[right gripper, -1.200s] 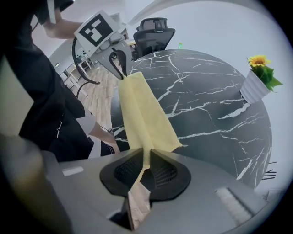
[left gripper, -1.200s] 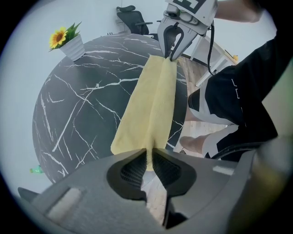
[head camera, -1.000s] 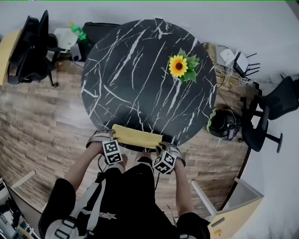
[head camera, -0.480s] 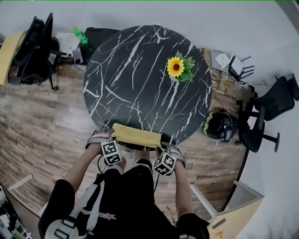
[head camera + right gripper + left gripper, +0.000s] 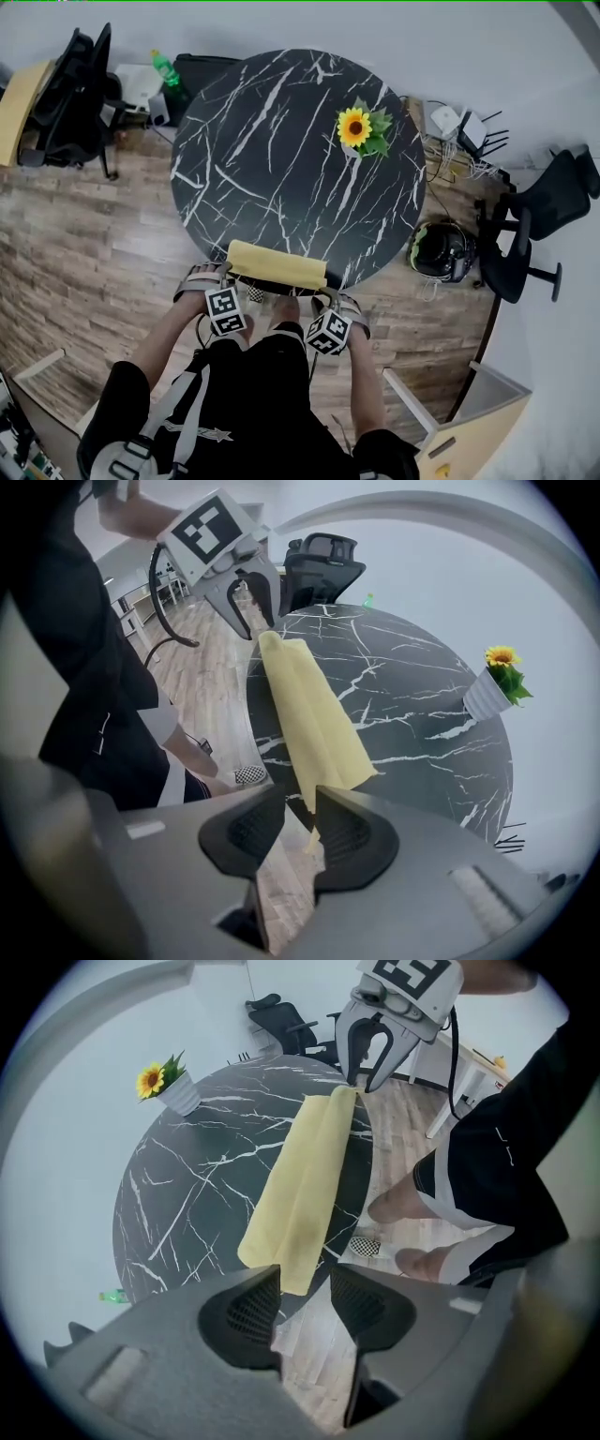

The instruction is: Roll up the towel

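Currently, the yellow towel (image 5: 277,265) is laid as a narrow bundle along the near edge of the round black marble table (image 5: 281,141), long axis left to right, over a wooden floor (image 5: 84,244). Left gripper (image 5: 305,1277) and right gripper (image 5: 300,797): jaws just opened and released, a towel end seen at each gap, not clamped
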Tool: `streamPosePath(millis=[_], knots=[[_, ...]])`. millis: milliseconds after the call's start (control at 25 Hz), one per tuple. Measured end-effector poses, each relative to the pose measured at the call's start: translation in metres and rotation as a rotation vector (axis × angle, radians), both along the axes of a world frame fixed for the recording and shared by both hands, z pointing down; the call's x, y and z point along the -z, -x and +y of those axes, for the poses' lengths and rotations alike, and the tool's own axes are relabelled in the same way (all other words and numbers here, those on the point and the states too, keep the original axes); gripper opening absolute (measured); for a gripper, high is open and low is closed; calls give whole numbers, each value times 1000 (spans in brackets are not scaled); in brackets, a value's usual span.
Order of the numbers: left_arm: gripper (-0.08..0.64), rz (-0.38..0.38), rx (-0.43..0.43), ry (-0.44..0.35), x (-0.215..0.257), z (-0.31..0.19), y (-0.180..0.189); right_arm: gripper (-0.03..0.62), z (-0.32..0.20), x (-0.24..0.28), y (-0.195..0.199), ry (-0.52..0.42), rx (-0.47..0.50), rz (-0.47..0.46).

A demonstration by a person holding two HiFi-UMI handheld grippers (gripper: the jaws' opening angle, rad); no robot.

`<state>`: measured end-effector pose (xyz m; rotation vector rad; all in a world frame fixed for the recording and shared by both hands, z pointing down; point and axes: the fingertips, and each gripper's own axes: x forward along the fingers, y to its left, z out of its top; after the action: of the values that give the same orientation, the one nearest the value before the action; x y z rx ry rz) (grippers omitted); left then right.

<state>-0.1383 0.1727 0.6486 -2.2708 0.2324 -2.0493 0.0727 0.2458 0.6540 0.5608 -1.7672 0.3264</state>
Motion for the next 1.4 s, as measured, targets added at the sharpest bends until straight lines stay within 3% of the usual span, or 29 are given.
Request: streamPosePath(millis=[1000, 1200, 1400], knots=[[144, -22, -4, 36, -29, 1, -9, 109, -11, -24, 1, -25, 23, 24], [77, -45, -44, -1, -30, -5, -7, 98, -14, -26, 0, -30, 46, 42], [57, -52, -68, -6, -31, -6, -6, 59, -16, -26, -2, -43, 63, 54]])
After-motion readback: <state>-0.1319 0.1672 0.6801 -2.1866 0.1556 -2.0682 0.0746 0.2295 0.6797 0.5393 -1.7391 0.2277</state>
